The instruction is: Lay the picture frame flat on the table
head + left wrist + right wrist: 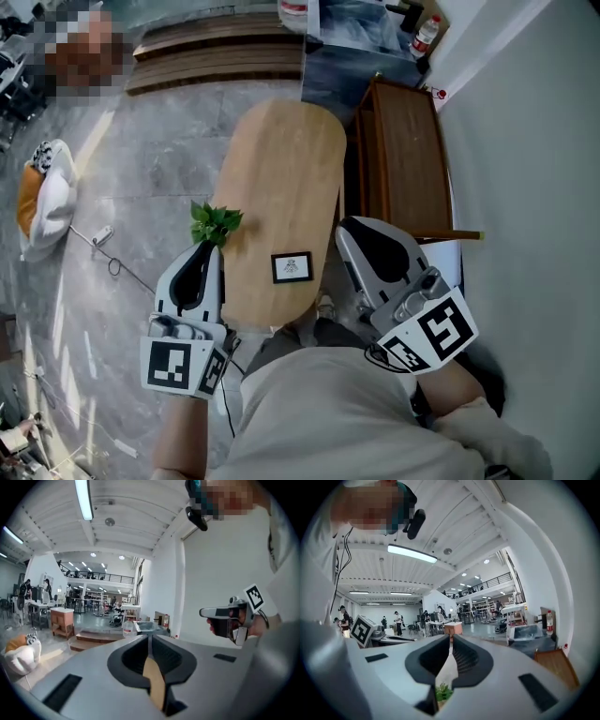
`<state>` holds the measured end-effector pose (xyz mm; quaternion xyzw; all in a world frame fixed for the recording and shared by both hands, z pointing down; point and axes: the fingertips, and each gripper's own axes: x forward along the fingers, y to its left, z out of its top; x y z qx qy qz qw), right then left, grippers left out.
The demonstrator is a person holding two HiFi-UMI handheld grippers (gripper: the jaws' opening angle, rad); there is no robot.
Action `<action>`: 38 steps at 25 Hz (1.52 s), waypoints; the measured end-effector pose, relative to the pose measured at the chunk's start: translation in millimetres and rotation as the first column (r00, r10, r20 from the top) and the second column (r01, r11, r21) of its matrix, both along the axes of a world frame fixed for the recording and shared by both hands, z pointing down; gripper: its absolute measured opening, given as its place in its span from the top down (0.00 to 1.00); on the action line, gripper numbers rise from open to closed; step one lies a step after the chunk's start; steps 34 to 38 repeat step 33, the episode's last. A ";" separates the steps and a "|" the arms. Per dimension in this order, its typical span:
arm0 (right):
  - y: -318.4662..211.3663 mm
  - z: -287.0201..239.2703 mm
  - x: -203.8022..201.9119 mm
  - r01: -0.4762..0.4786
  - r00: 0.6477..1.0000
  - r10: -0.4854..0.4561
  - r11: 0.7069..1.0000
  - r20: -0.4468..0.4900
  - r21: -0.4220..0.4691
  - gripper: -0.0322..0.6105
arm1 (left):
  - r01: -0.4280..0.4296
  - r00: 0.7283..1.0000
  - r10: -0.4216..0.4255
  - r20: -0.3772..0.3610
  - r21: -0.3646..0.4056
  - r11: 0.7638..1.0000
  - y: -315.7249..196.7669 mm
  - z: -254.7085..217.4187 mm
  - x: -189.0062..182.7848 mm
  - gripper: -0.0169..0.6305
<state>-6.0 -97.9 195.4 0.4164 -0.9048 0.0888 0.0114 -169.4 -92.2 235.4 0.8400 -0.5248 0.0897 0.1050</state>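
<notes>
A small black picture frame [292, 267] with a white print sits near the front end of the oval wooden table [281, 169]. Its face shows to the head view, and it looks flat or leaned far back. My left gripper [208, 246] hangs at the table's left edge, jaws shut and empty. On the other side my right gripper [345, 228] is held at the right edge, also shut on nothing. Both are level with the frame and apart from it. In the left gripper view the closed jaws [149, 637] point over the room, as do those in the right gripper view [451, 638].
A green leafy plant [216, 223] stands on the table's left edge by my left gripper. A brown wooden cabinet [403, 159] is close to the right of the table, against a white wall. Wooden steps [216, 52] lie beyond. A white bag [47, 202] rests on the floor at left.
</notes>
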 end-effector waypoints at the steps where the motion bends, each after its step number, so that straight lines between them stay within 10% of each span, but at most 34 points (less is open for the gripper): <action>1: 3.9 -12.8 -0.9 0.002 1.000 -0.002 1.000 0.003 0.027 0.93 | 0.005 1.000 -0.005 0.015 0.033 0.999 5.1 -11.4 -2.1 0.93; 9: 31.9 -66.7 -11.4 0.046 0.999 -0.041 0.988 -0.036 0.146 0.93 | -0.007 1.000 0.004 0.018 0.172 0.985 30.5 -59.4 -0.7 0.93; 26: 45.4 -54.9 -25.7 0.044 0.990 -0.019 0.983 -0.140 0.178 0.93 | -0.039 0.994 0.022 0.110 0.156 0.987 46.6 -67.5 -0.8 0.93; 38: 48.6 -48.1 -25.2 0.041 0.987 -0.016 0.987 -0.158 0.157 0.93 | -0.055 0.998 0.049 0.043 0.139 0.989 51.5 -68.8 4.2 0.93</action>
